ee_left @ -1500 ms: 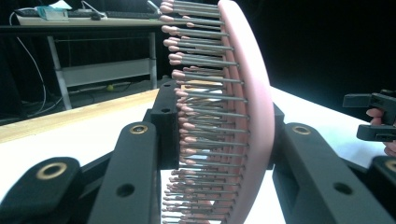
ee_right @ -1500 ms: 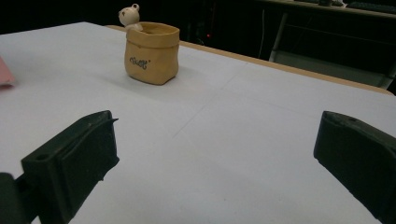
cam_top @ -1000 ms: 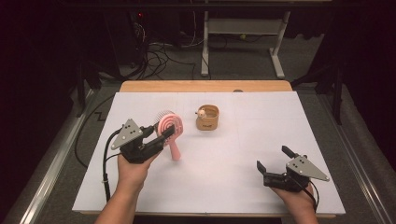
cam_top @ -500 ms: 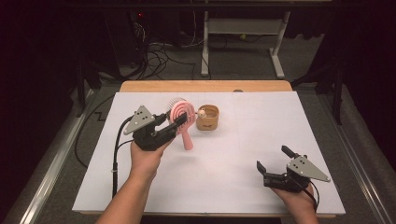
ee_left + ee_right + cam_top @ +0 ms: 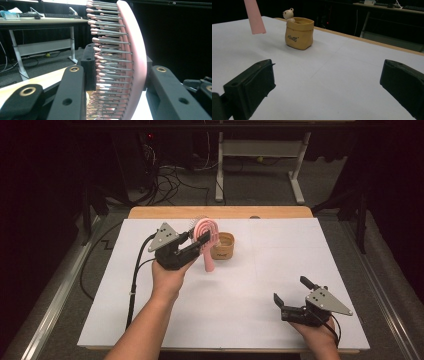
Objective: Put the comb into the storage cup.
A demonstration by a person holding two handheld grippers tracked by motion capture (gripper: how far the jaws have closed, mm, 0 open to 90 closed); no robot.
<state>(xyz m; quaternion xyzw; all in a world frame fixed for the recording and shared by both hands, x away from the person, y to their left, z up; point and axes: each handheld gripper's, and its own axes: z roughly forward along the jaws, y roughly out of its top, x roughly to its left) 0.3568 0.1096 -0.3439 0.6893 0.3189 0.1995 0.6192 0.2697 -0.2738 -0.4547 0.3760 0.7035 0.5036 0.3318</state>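
A pink hairbrush [image 5: 206, 240] with metal bristles hangs in the air, handle down, just left of a small tan sack-shaped pot [image 5: 223, 245] with a little bear figure on its rim. My left gripper [image 5: 197, 236] is shut on the brush's head. In the left gripper view the brush [image 5: 130, 62] stands between the two black jaws, bristles toward the left one. My right gripper [image 5: 291, 292] rests open near the table's front right corner, nothing between its jaws. In the right gripper view the pot [image 5: 299, 33] stands ahead and the brush handle's tip [image 5: 255, 17] hangs at the upper left.
A white sheet [image 5: 280, 260] covers the wooden table, whose far edge [image 5: 220, 212] shows bare wood. Beyond it stand a desk frame [image 5: 260, 165] and cables on the floor. A black cable [image 5: 134, 280] trails from the left gripper.
The left gripper has carried the brush up and to the right, from the middle left of the sheet to right beside the pot. The right gripper has stayed in place.
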